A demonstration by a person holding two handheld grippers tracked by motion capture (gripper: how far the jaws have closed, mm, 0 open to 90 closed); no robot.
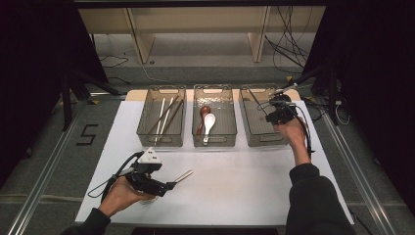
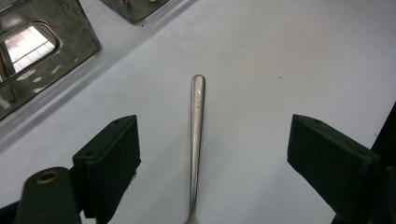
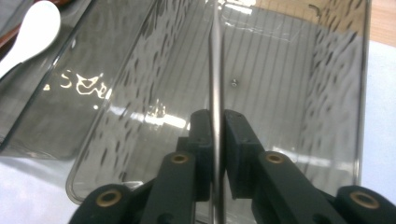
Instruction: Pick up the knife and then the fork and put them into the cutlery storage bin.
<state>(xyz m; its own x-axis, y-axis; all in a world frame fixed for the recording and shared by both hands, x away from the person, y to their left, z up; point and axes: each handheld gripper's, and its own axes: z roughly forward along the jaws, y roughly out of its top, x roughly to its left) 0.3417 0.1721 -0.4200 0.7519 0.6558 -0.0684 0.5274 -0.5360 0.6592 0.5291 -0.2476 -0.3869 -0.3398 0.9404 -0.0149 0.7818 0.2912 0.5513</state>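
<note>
The left gripper (image 2: pixel 205 154) stands wide open astride a metal handle (image 2: pixel 196 140); the right gripper (image 3: pixel 217 140) pinches a thin utensil (image 3: pixel 215 70) over the bin (image 3: pixel 299 93). No readable writing.

Left bin (image 1: pixel 161 137) holds chopsticks (image 1: pixel 165 116). Middle bin (image 1: pixel 214 138) holds brown spoon (image 1: pixel 203 115) and white spoon (image 1: pixel 209 122), side by side. White tabletop (image 1: pixel 244 181) beneath.

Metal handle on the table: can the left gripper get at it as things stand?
Probably yes. The left gripper is open, and the metal handle lies flat on the bare table between its jaws, with nothing lying beside it.
</note>
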